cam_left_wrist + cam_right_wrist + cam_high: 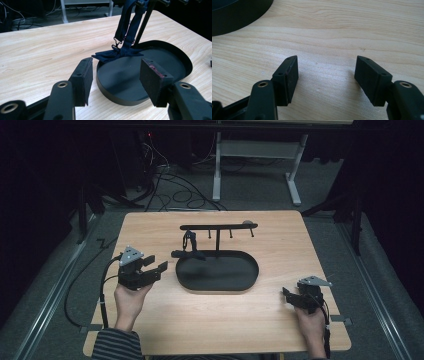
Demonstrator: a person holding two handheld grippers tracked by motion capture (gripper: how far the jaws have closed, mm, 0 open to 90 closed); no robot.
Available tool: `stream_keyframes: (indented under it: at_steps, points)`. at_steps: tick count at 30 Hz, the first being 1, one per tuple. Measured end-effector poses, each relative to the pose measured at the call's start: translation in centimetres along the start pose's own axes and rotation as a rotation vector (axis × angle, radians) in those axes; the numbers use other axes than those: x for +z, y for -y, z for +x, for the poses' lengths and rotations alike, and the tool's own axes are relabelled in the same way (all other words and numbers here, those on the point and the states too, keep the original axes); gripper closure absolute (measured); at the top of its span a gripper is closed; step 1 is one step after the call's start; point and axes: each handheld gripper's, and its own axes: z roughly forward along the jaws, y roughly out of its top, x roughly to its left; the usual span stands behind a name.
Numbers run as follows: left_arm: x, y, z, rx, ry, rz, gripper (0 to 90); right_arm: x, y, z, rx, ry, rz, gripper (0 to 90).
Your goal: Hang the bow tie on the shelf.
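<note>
Desk [165, 320]: pale wood-grain top carrying a black stand and both claws.
Stand [218, 227]: thin upright post with a crossbar of small pegs, rising from the far rim of a black oval tray [220, 285].
Bow tie [117, 53]: dark navy, hanging by its strap from the crossbar's left end; the bow rests on the tray's left rim, a small metal clasp just above it.
Handling (judgement): soft, light cloth that sags and folds when lifted; the strap slides off its peg easily. Best pinched at the centre knot or on the strap near the clasp.
Left claw [115, 80]: jaws spread, empty, near the tray's left rim and aimed at the bow.
Right claw [327, 77]: jaws spread, empty, low over bare desk, right of the tray.
Writing: no brand, label or text legible.
</note>
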Motion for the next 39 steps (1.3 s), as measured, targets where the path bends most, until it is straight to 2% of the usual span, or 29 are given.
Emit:
stream_keyframes:
  at_steps: [12,31,39]
  points:
    - [-0.6,1.4,0.5,-0.028,0.001,0.006,44.3,0.0,0.0,0.0,0.0,0.0,0.0,37.3]
    - [-0.9,3.9,1.4,-0.068,-0.02,0.041,43.8,0.0,0.0,0.0,0.0,0.0,0.0,37.3]
    - [-1.0,4.6,1.7,-0.091,-0.026,0.04,43.6,0.0,0.0,0.0,0.001,0.001,0.0,37.3]
